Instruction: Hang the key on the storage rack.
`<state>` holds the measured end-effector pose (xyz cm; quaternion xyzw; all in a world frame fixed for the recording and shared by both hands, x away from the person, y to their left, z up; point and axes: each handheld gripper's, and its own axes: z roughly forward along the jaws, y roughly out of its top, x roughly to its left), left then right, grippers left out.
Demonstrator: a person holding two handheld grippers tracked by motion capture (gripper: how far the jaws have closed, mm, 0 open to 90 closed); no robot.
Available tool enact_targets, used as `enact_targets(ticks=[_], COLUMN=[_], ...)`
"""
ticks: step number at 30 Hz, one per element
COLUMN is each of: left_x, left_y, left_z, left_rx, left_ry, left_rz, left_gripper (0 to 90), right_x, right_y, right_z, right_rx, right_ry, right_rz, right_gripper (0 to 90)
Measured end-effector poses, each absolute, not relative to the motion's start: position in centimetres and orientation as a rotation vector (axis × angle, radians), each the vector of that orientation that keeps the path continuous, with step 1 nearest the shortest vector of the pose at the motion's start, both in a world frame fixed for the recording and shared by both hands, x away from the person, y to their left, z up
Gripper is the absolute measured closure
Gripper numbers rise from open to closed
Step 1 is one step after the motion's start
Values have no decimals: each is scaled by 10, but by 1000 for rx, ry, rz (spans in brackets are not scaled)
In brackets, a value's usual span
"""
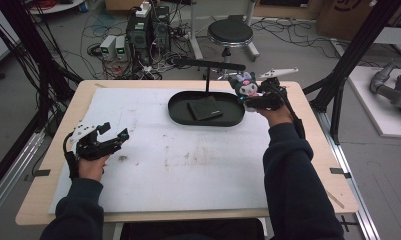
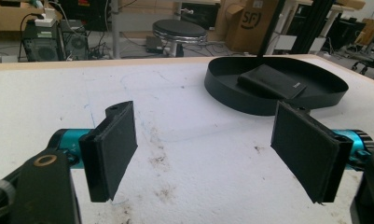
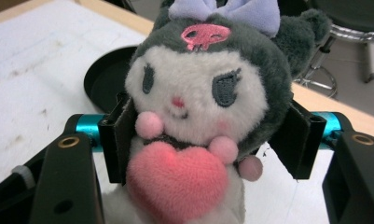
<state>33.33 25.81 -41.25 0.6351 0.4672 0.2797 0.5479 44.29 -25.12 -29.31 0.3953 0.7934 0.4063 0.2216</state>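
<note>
Two grippers | right gripper (image 3: 208, 140) clamped on plush toy (image 3: 208, 93) — black tray (image 1: 180, 114) just to its left | left gripper (image 2: 212, 149) spread, empty | advice — lower gently over tray, then release.

Plush (image 3: 203, 107): grey-and-white doll with lilac bow, pink skull mark, pink heart at chest; upright, clamped between right claw (image 1: 251, 95) jaws, above the right end of oval black tray (image 1: 180, 116). Inside tray, flat dark wallet (image 1: 204, 108).
</note>
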Motion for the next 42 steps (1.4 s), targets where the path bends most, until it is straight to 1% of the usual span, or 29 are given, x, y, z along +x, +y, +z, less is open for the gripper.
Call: enact_targets(ticks=[8, 18, 26, 31, 35, 42], left_x=[333, 334, 334, 334, 334, 334], left_y=[258, 258, 258, 258, 258, 258], left_z=[-413, -413, -413, -413, -413, -413], left_rx=[1505, 1506, 1505, 1504, 1509, 1511], left_ry=[1099, 1094, 1089, 1090, 1080, 1084], left_rz=[659, 655, 650, 648, 645, 642], left_gripper=[221, 221, 221, 221, 221, 221], right_x=[460, 483, 493, 492, 490, 485], right_y=[-243, -239, -249, -256, -263, -266], right_z=[-280, -279, -283, -285, -290, -318], right_rx=[1087, 1165, 1251, 1276, 1294, 1248], right_ry=[2165, 2122, 2047, 2040, 2054, 2121], right_rz=[1133, 1163, 1139, 1092, 1006, 943], right_gripper=[328, 331, 332, 333, 337, 344])
